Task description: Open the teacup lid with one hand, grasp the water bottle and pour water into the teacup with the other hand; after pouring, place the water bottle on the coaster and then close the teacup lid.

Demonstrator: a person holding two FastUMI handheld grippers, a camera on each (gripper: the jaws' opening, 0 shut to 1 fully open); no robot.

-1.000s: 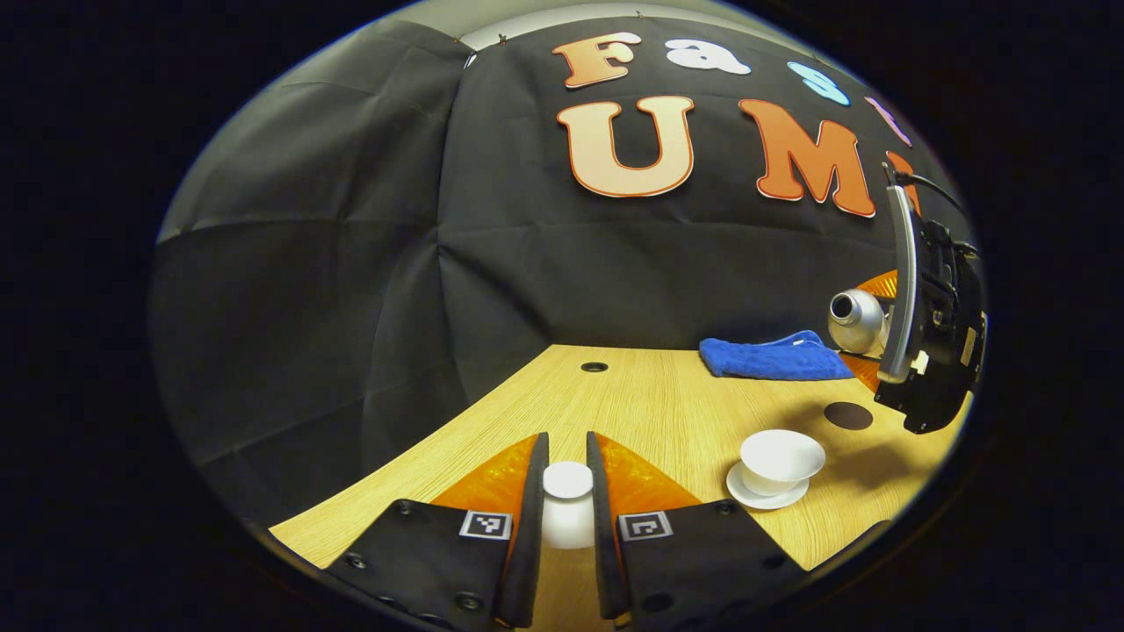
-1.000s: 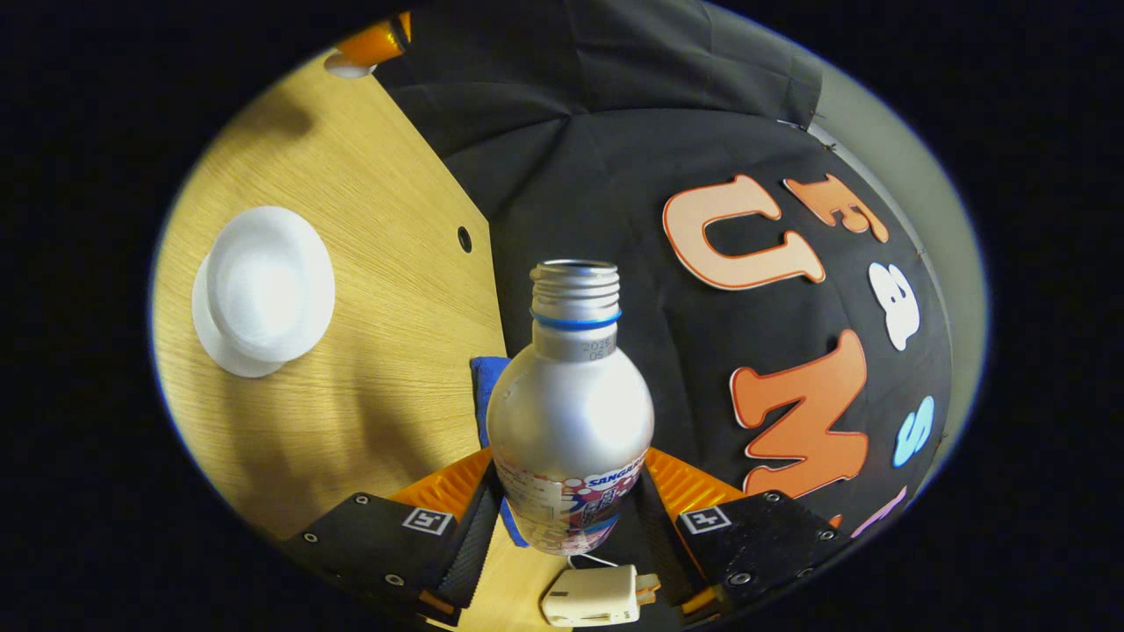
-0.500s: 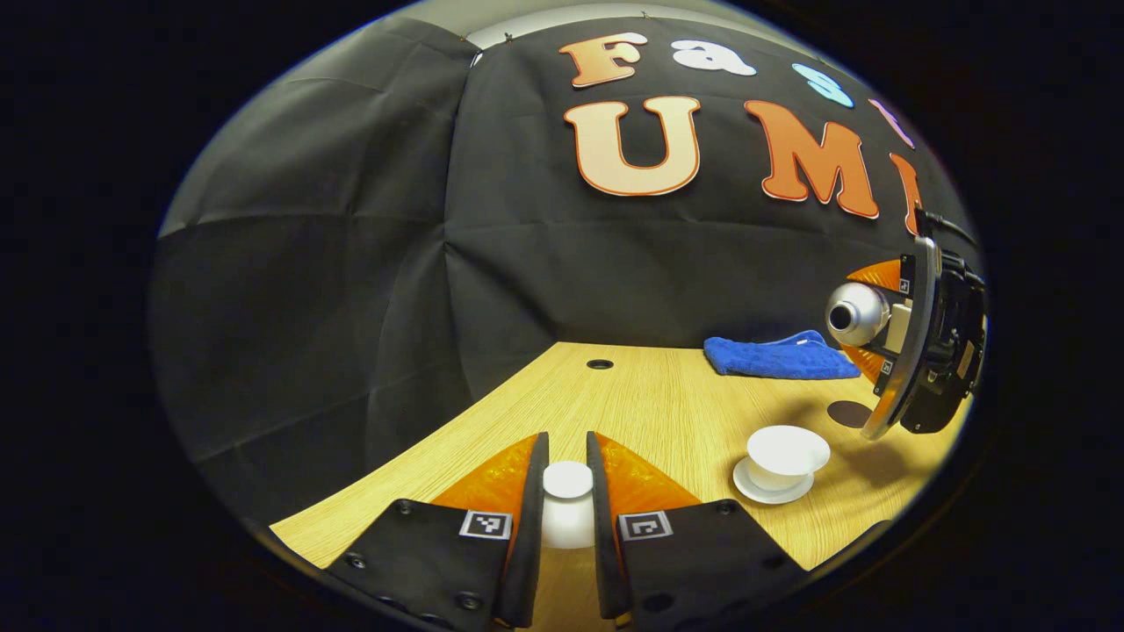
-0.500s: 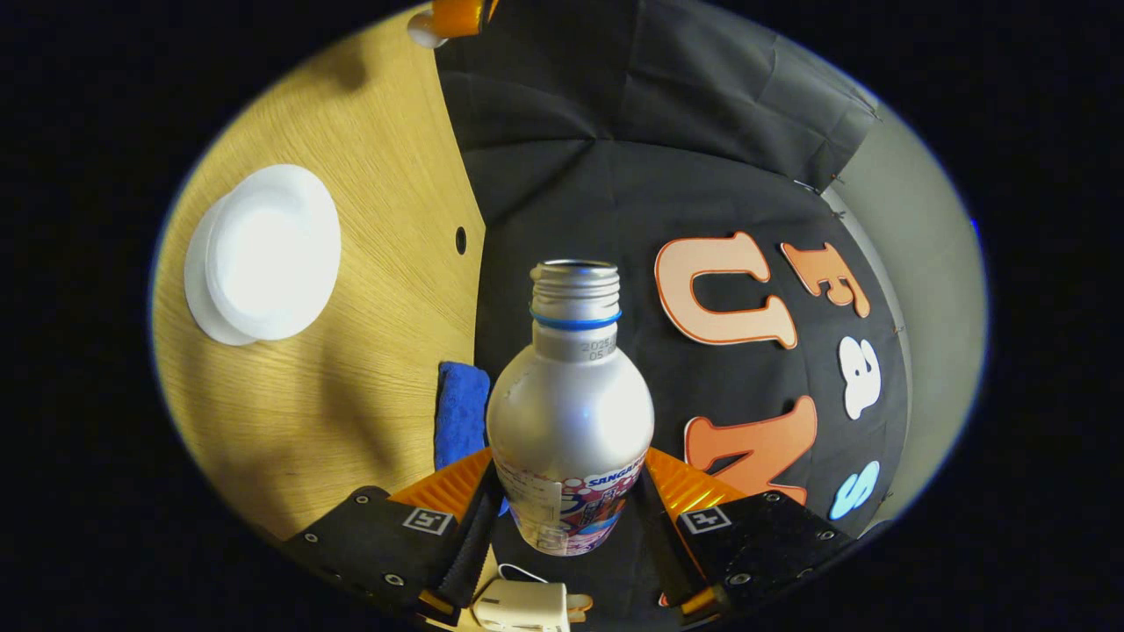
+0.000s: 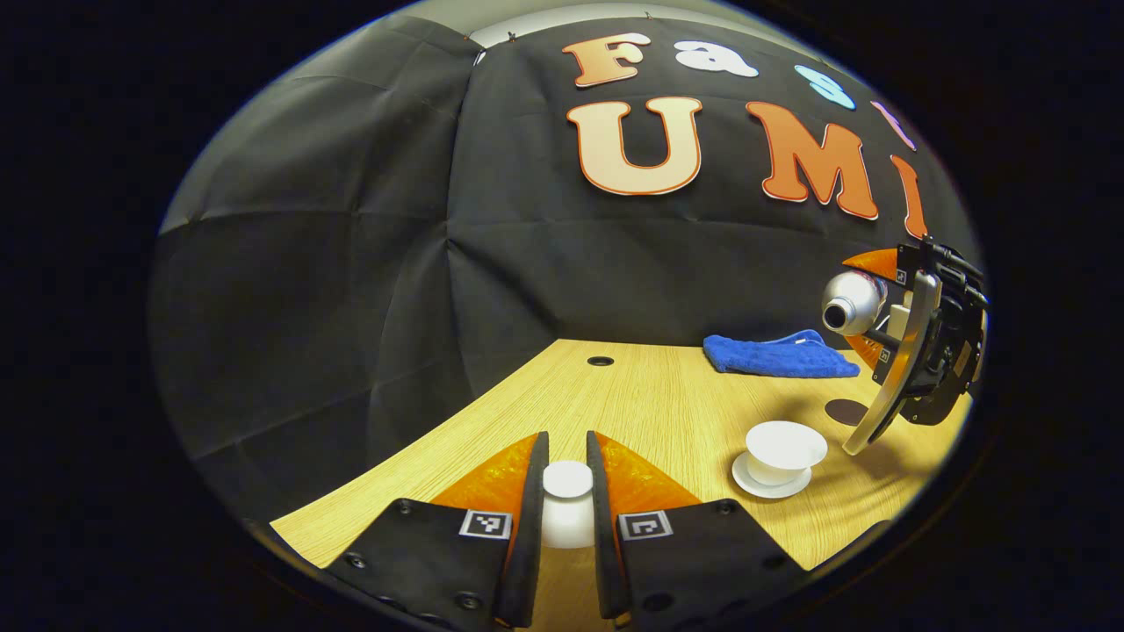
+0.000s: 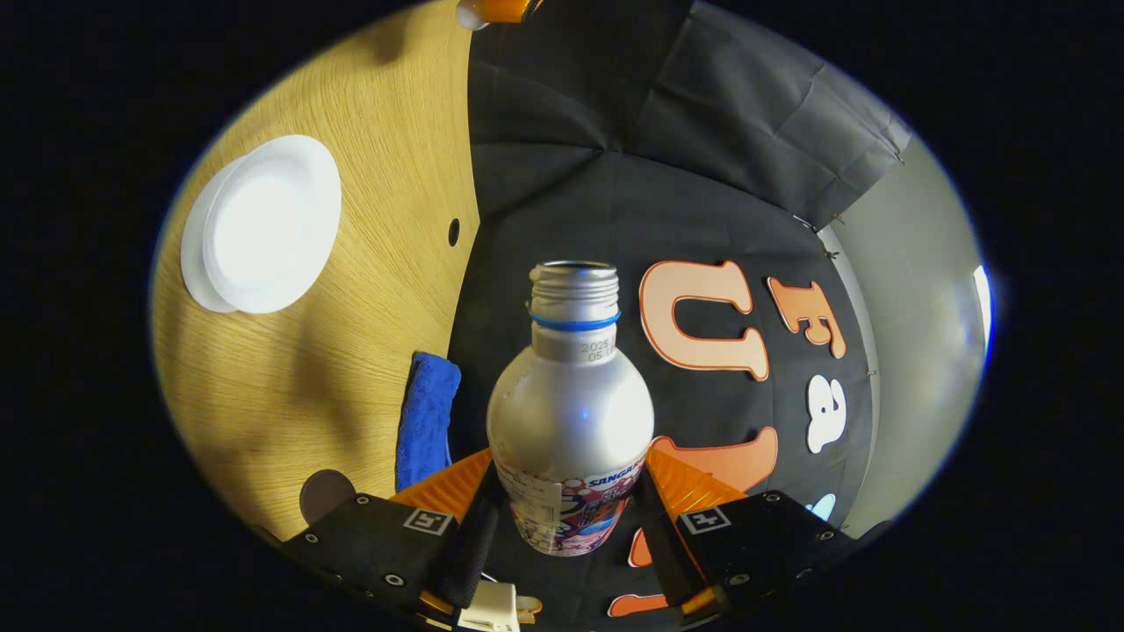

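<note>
A pale wood-grain counter (image 5: pixel 667 412) runs back to the black cloth wall (image 5: pixel 351 263) of the booth, with a small round hole (image 5: pixel 601 361) near its far edge.

In the left gripper view, the left gripper (image 5: pixel 567 500) sits at 6 o'clock, its jaws clenched on the white teacup lid (image 5: pixel 567 505), held knob-up above the counter. Past it, at about 4 o'clock, the white teacup (image 5: pixel 784 448) stands uncovered on its saucer (image 5: pixel 771 484); what it holds cannot be told from either view. Beyond the cup lies a dark round coaster (image 5: pixel 848 412), and farther back a folded blue cloth (image 5: pixel 777 357) rests by the wall.

At 3 o'clock the right gripper (image 5: pixel 913 342) hangs above the counter, grasping the silver water bottle (image 5: pixel 850 301). The bottle's long axis lies roughly level, its uncapped mouth turned toward the left gripper's camera.

In the right gripper view the jaws of the right gripper (image 6: pixel 571 518) grip the bottle's labelled lower body, neck pointing straight out along the fingers; the teacup (image 6: pixel 268 219) shows at 10 o'clock, well apart from the mouth.
</note>
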